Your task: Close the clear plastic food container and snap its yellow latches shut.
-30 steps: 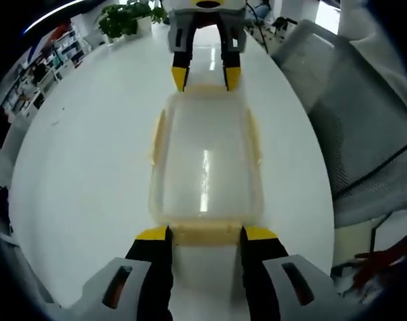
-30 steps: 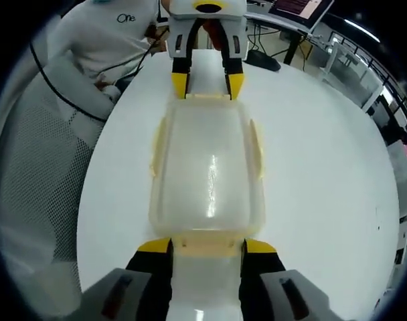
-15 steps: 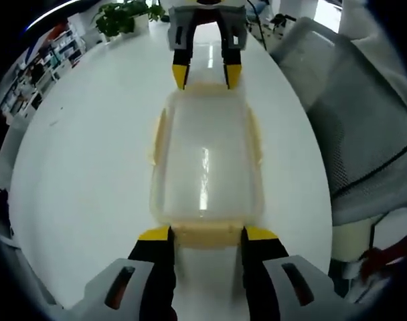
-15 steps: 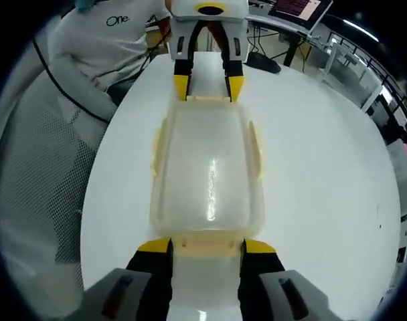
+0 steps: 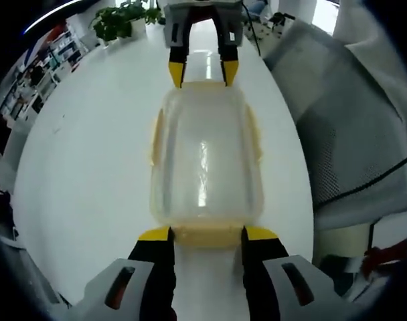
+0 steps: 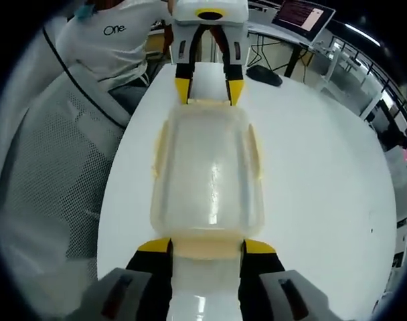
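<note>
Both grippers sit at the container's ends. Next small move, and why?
Probably press both end latches down to snap them. The left gripper straddles one yellow end latch and the right gripper the opposite one, with the lid already on the container.

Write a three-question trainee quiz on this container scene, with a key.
1. True or false: the clear container rests on a white table.
2. Where do the left gripper and right gripper stand relative to the container? A) both at the same end B) one at each short end, facing each other C) both along the long sides
3. Fill in: in the right gripper view, a person in a white ______ stands beyond the table.

Key: 1 true. 2 B: each gripper's jaws straddle the yellow end latch nearest it, and the opposite gripper shows at the far end. 3 shirt.
</note>
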`<state>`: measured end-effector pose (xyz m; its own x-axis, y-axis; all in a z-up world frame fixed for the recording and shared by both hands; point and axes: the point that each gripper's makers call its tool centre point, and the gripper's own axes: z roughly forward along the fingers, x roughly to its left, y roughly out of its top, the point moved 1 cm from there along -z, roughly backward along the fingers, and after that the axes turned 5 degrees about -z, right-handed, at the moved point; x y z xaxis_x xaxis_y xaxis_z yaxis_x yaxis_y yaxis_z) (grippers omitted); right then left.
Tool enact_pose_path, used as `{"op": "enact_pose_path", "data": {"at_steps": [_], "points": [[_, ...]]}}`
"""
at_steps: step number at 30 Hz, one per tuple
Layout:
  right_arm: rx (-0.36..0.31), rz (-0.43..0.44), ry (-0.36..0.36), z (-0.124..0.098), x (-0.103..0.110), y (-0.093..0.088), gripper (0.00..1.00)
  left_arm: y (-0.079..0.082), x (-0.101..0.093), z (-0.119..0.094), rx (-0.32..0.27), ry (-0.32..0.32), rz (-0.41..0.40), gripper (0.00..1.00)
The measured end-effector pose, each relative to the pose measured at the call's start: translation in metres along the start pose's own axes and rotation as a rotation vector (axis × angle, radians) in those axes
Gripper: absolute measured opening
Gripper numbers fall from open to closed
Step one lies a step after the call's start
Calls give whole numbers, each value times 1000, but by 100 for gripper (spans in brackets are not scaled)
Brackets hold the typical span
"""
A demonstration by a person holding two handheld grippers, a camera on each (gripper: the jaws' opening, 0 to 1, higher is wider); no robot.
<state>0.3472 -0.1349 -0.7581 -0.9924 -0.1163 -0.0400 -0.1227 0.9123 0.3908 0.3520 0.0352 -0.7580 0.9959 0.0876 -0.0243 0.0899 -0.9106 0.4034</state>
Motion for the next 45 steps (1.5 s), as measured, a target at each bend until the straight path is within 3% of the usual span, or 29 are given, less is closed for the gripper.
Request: {"op": "enact_pose_path", "data": {"at_steps": [10,29,45], "points": [[-17,10,9,-25,12,-9,37,28,-11,-16,-14,-24,-15,36],[-41,10,-17,-77,18,-42,37,91,-18,-27,4,2,11,36],[-31,2,-32,-114,22,-98,37,152,-20,-11,12,9,21,36]]}}
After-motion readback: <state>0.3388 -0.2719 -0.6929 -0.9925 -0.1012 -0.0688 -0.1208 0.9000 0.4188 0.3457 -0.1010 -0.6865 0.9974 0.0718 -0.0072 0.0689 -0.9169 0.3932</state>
